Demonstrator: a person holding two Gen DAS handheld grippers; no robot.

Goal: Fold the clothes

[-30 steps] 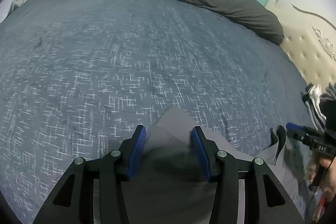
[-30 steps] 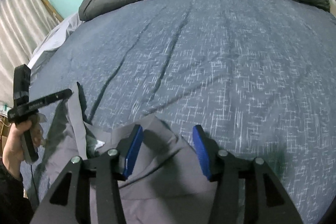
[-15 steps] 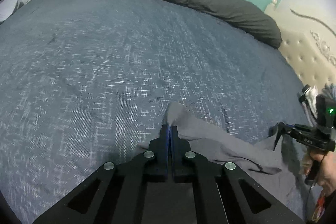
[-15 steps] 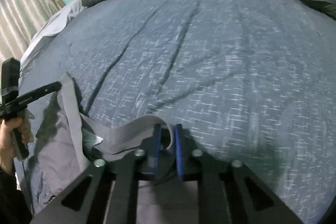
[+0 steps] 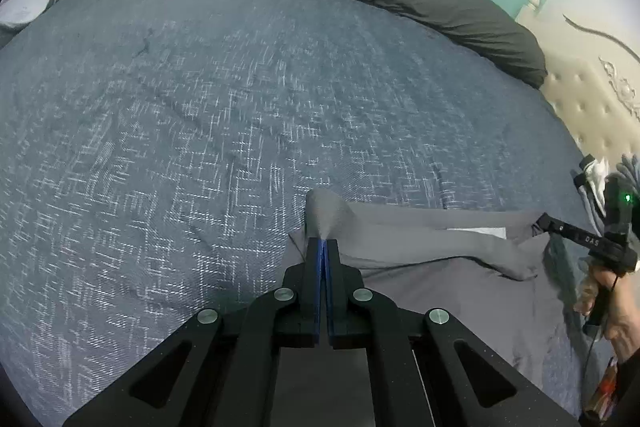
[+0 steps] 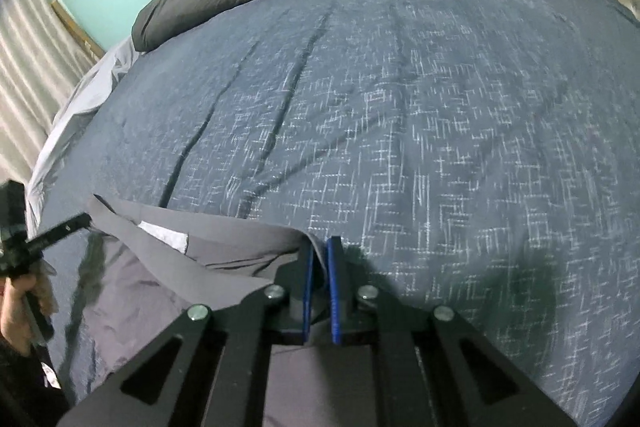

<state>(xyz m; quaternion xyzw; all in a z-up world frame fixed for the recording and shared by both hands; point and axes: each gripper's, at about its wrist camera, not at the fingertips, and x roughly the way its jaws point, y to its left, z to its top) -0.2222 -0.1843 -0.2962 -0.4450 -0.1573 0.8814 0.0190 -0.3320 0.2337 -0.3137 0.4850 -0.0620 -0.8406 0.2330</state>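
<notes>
Tilting downward, left claw (image 5: pixel 322 247) and right claw (image 6: pixel 319 247) pinch gray garment (image 5: pixel 420 239) corners.

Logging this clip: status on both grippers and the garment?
Left gripper shut on grey garment. Right gripper shut on its other corner. Bedspread ahead bare.

A second ago both grippers stand open over the grey garment (image 5: pixel 432 291). Now the left gripper (image 5: pixel 321 245) is clamped on one corner of its edge and the right gripper (image 6: pixel 319 247) pinches the other corner. Between them the edge, slack and bunched before, is drawn out into a straighter band across the blue bedspread (image 5: pixel 200 131), and a white label (image 6: pixel 166 235) has come into sight.
</notes>
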